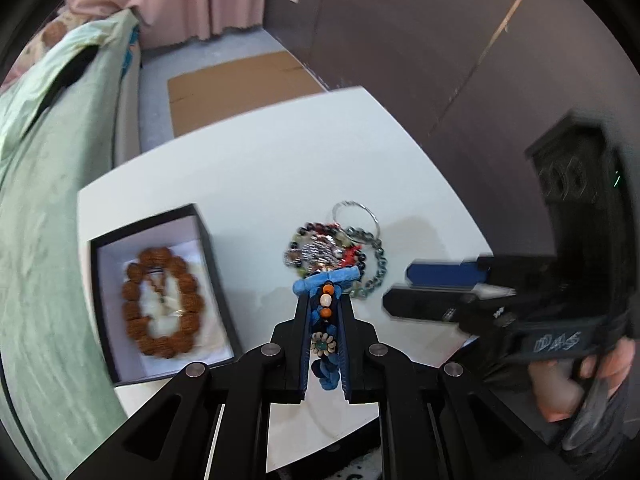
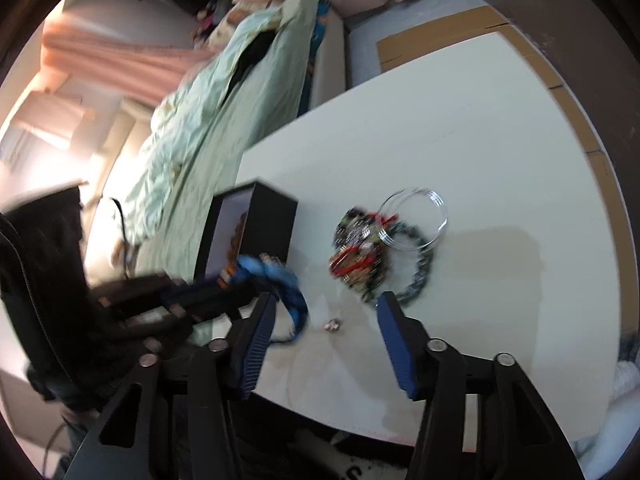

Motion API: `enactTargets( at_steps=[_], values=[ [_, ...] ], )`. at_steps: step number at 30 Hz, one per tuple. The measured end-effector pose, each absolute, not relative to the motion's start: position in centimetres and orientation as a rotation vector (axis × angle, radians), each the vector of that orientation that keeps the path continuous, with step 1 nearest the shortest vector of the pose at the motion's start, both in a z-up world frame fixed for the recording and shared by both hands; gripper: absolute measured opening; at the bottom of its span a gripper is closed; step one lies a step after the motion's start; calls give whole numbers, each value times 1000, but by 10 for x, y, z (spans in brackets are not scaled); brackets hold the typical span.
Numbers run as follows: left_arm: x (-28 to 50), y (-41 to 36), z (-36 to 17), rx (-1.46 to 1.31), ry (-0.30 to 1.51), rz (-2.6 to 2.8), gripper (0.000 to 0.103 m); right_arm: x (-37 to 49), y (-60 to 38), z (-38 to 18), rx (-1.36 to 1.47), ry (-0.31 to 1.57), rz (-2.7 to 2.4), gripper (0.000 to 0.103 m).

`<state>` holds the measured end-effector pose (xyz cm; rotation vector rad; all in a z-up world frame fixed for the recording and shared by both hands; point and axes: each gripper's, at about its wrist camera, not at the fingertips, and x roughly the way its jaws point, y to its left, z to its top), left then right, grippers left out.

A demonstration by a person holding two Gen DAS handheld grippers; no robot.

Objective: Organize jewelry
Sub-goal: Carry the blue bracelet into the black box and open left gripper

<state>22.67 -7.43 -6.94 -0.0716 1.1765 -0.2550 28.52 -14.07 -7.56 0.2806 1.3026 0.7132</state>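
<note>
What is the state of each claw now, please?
Left claw: closed on the blue bracelet.
Right claw: open, holding nothing.

right claw (image 2: 324, 312) – jaws wide apart | jewelry pile (image 2: 372, 252) on white table (image 2: 500, 152) – black box (image 2: 256, 224) beside
</note>
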Motion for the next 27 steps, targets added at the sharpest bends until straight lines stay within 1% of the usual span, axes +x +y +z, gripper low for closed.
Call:
enactTargets(
  at_steps=[1, 3, 5, 9, 17, 18, 19, 20, 21, 27],
  values=[
    [227, -70, -66, -76, 1167, -244, 12, 282, -133, -78, 246, 1318, 714, 43],
    [224, -61, -60, -84, 1152, -223, 12, 278, -123, -83, 196, 1335, 710, 40],
    [219, -50, -53, -100, 1141, -209, 12, 275, -114, -86, 158, 1346, 704, 38],
    [211, -36, -48, -115, 1122, -189, 12, 271, -96, -96, 54, 1376, 671, 31],
    [194, -4, -29, -151, 1077, -161, 12, 269, -73, -111, -111, 1399, 587, 28],
    [193, 0, -26, -153, 1070, -158, 12, 267, -67, -114, -151, 1397, 571, 26],
    [192, 3, -23, -156, 1063, -156, 12, 266, -63, -116, -188, 1392, 552, 20],
    [191, 7, -21, -159, 1055, -152, 12, 264, -60, -115, -215, 1373, 537, 16],
    [190, 9, -19, -163, 1049, -149, 12, 262, -57, -115, -245, 1365, 530, 6],
    [187, 28, -11, -191, 1020, -130, 12, 263, -58, -97, -182, 1304, 515, 6]
  ],
)
